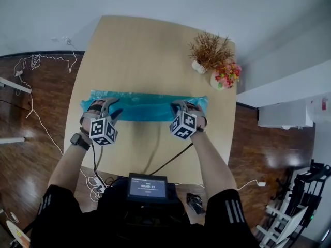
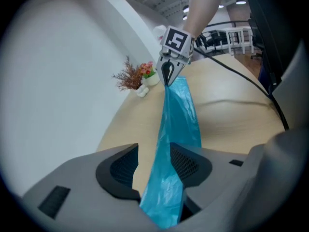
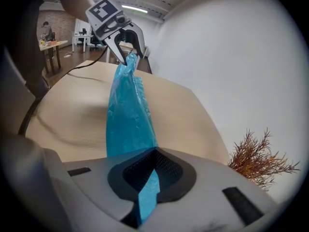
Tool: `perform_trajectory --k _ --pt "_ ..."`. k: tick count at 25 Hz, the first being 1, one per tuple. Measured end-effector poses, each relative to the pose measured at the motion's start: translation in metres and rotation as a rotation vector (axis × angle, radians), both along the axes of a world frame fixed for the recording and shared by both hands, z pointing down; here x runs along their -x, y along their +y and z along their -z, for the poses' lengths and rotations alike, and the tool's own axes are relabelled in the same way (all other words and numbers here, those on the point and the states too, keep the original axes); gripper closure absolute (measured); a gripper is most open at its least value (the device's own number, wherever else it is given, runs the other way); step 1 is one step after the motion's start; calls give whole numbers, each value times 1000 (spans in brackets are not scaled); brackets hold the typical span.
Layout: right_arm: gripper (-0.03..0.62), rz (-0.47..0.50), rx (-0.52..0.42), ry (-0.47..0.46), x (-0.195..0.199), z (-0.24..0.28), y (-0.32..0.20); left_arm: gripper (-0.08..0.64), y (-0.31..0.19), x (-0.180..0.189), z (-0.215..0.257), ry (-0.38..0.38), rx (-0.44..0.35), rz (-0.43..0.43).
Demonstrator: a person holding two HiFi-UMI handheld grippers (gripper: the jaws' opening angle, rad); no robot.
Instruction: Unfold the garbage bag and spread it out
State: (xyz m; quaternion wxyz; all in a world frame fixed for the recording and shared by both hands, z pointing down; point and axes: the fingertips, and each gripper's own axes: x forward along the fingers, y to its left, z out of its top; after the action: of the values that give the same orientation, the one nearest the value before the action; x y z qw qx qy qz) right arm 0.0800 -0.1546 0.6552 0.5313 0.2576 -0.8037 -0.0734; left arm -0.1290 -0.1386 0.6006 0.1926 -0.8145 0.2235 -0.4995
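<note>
Crosswise, the bag [image 1: 147, 107] lies gripper to gripper.
Right gripper [image 3: 150, 174] pinches its end; left gripper [image 2: 154, 169] gapes around the other (loose).

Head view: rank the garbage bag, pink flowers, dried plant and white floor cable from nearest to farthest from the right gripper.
1. garbage bag, its right end clamped in the right gripper.
2. pink flowers and dried plant, at the table's far right corner; too close to call between them.
3. white cable, on the floor off the table's far left.
</note>
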Motion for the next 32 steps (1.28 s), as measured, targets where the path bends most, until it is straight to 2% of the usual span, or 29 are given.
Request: perform_trajectory --k 2,4,7,9,12,16,19,23,28,32 --pt "574 -3 -22 -4 0 8 2 315 -7 17 3 -84 -6 -12" --pt "574 -10 -37 -11 1 15 5 291 -10 34 -4 -153 39 -38" --pt "574 -26 -52 -28 1 23 12 290 5 50 -27 -210 215 -57" --pt "574 -35 -60 -36 -1 26 19 292 20 57 -43 -251 295 -66" --pt "574 -43 -72 -44 -2 31 32 395 35 69 -63 -313 297 -73" --pt "571 -68 -74 -69 -5 33 51 555 56 72 -72 -309 298 -74" --pt "564 -89 -59 -103 -6 31 69 557 76 69 -77 -316 306 -83" --pt "532 -108 -4 -125 -9 15 98 558 99 76 -103 -393 292 -115" --pt "509 -122 104 -129 -11 -12 142 559 141 83 -127 -531 351 -198" --pt "472 -161 187 -156 -12 -26 172 560 151 90 -142 -557 372 -197"
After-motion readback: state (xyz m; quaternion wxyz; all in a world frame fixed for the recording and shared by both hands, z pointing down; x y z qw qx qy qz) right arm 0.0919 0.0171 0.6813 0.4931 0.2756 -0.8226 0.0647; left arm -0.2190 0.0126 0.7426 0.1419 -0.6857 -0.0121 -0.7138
